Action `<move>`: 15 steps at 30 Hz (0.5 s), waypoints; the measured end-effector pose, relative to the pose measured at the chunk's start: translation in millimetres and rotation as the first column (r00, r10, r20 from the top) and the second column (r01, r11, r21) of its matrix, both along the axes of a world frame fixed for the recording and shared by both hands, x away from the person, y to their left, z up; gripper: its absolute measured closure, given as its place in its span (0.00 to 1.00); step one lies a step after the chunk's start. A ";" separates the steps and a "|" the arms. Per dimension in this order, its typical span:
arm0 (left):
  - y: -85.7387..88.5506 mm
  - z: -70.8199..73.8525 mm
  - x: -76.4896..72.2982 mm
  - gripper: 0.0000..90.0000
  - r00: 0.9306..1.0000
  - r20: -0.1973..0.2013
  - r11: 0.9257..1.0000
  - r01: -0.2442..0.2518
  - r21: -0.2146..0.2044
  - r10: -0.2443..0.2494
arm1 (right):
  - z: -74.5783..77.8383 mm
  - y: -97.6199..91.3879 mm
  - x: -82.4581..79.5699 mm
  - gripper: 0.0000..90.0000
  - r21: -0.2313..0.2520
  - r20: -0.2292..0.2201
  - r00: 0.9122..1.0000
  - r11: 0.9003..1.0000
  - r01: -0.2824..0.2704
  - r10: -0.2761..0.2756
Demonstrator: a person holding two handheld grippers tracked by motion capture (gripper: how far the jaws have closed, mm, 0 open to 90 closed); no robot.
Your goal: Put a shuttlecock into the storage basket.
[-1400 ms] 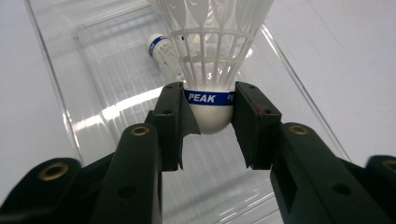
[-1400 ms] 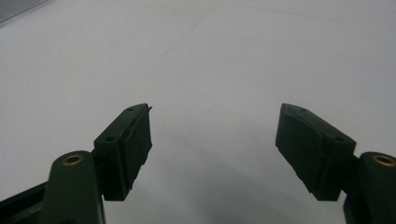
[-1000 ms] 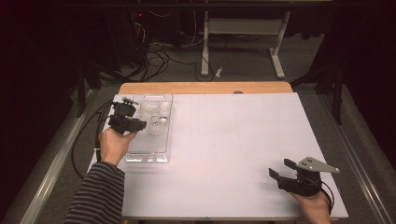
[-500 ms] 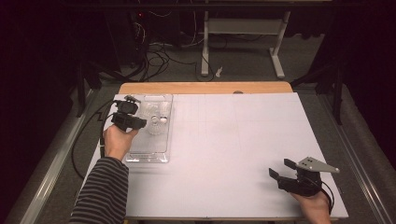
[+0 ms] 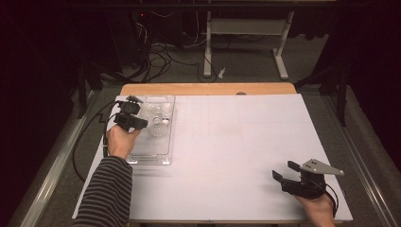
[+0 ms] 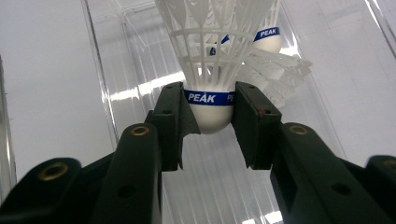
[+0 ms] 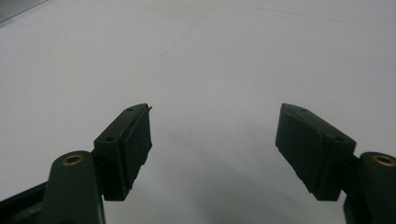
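The left gripper (image 6: 209, 116) grasps a white shuttlecock (image 6: 210, 105) by its cork over the clear tray (image 5: 163, 142); the right gripper (image 7: 215, 140) rests released on the desk (image 5: 236, 142).

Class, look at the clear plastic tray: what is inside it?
The clear plastic tray holds white shuttlecocks: the left gripper clamps one shuttlecock; another shuttlecock lies behind, partly hidden.

**Three cameras, one table**

The high view is looking forward and down over the white table (image 5: 236, 142); each gripper view is peering close along its own jaws, sharing the clear tray (image 5: 161, 156) (image 6: 327, 70) and tabletop (image 7: 233, 46).
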State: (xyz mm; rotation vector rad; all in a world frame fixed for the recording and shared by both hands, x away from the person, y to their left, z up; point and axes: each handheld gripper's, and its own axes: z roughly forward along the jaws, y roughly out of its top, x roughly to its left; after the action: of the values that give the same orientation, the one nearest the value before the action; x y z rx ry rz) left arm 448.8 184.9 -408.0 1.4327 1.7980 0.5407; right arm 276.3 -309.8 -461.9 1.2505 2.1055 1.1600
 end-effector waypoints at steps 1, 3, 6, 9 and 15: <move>0.1 -0.4 0.6 0.72 1.000 -0.002 1.000 0.000 0.005 0.000 | 0.0 0.0 0.0 0.31 0.000 0.000 1.000 1.000 0.000 0.000; 0.0 -1.4 1.8 0.72 1.000 -0.005 1.000 -0.004 0.005 0.004 | 0.0 -0.1 0.0 0.31 0.000 0.000 1.000 1.000 0.000 0.000; 0.6 -3.1 3.7 0.72 1.000 -0.010 1.000 -0.009 0.006 0.009 | 0.0 0.0 -0.1 0.31 0.001 -0.001 1.000 1.000 0.001 -0.001; 0.5 -3.6 4.6 0.72 1.000 -0.008 1.000 -0.013 -0.003 0.013 | 0.0 0.0 0.0 0.31 0.000 0.000 1.000 1.000 0.000 0.000; 0.9 -5.5 6.2 0.72 1.000 -0.012 1.000 -0.017 0.003 0.017 | 0.0 -0.1 0.1 0.31 -0.001 0.001 1.000 1.000 -0.002 0.002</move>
State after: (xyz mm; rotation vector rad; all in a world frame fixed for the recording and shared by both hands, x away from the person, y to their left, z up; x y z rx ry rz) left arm 455.0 185.8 -413.4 1.4268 1.8207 0.5451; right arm 276.4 -309.9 -461.9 1.2473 2.1063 1.1604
